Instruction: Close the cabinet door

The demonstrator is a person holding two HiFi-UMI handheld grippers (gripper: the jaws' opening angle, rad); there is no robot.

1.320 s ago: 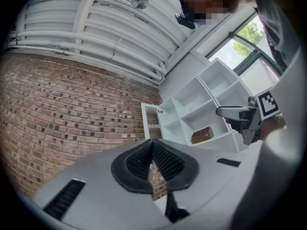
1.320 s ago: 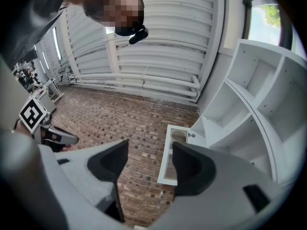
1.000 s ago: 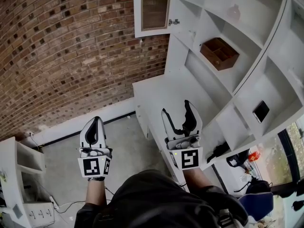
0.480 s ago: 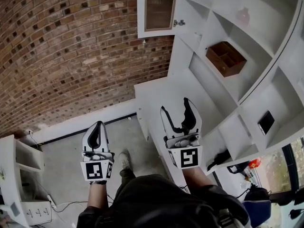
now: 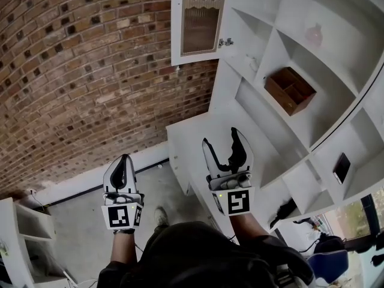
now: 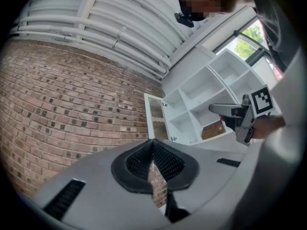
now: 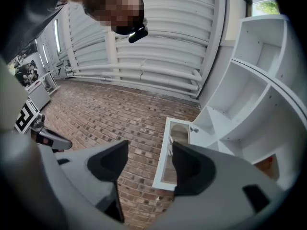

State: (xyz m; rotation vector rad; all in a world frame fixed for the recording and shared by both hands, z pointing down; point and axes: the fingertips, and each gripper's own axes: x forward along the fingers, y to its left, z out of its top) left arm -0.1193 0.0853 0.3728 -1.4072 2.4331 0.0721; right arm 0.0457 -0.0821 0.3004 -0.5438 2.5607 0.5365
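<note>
Looking up at the cabinet door, swung wide open off the upper left corner of the white shelf unit and standing out in front of the brick wall. Well apart from both tongs, untouched. Over to the right gripper: spread apart at the jaws, gripping nothing, held up toward the shelves and well below the door. Down to the left gripper: pressed together at the jaws, clamped on nothing, held lower over the grey floor.

Now the risks. Could slam if shoved hard at the outer edge, and would probably bounce back open rather than seat. Could skid off too, smooth painted frame against a hard jaw tip, especially with a glancing push. Worth keeping off the middle panel: looks glazed or meshed behind a scalloped trim, hard to tell which, and likely weaker than the frame. Might also pinch a jaw between door and cabinet edge near the small metal fitting if followed all the way in. Long reach upward as well, so less control at the end of the swing.

As for surfaces: flat rectangular door, white painted frame, brownish see-through centre. Boxy white cubbies, matt and square-cornered. Rough red-brown brick with pale mortar lines. Open wooden box, divided inside, sitting in one cubby
</note>
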